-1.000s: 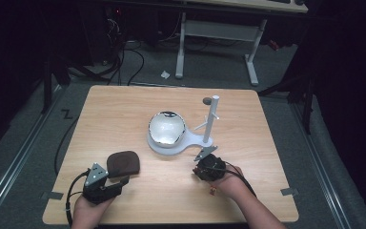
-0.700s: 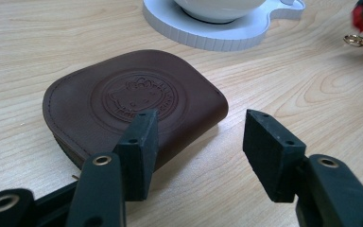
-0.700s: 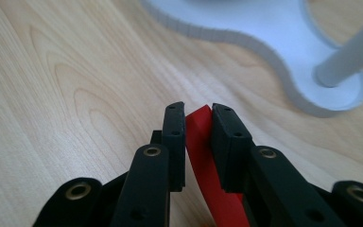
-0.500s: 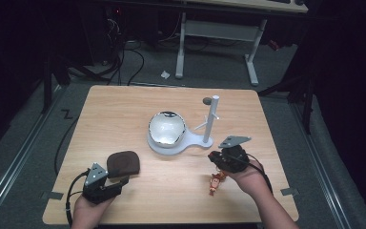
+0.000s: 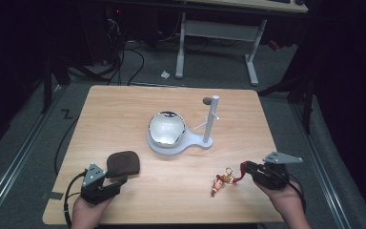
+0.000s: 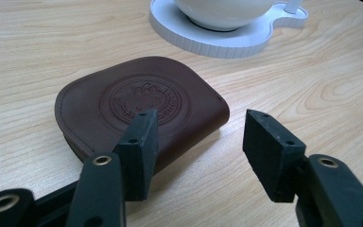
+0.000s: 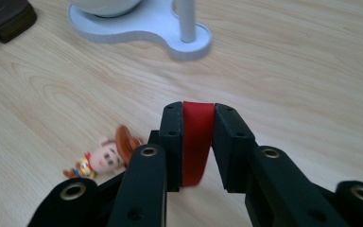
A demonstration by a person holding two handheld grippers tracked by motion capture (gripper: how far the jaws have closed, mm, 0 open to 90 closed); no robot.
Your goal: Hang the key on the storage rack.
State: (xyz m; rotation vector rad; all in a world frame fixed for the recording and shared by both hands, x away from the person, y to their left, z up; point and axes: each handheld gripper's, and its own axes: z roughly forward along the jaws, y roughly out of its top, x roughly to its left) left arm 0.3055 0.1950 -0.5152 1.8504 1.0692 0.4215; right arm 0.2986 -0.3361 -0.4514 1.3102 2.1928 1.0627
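A brown leather pouch (image 5: 123,162) with an embossed round emblem lies at the table's front left. My left gripper (image 5: 116,180) rests just behind it, open; in the left gripper view its left jaw overlaps the edge of the pouch (image 6: 142,101) and the right jaw stands over bare wood. At the front right, my right gripper (image 5: 246,167) is shut on a red strap (image 7: 197,151). The strap leads to a small cowboy figure keychain (image 5: 218,182) lying on the table, which is also close below the jaws (image 7: 104,158).
A white stand (image 5: 198,143) with a glossy white bowl (image 5: 167,128) and an upright post (image 5: 212,114) sits mid-table. Its base (image 6: 227,40) lies beyond the pouch. Desk legs and cables stand on the dark floor behind the table.
My right gripper has moved right and toward the front edge, away from the stand, drawing the red strap and the figure with it. The left gripper has stayed put.
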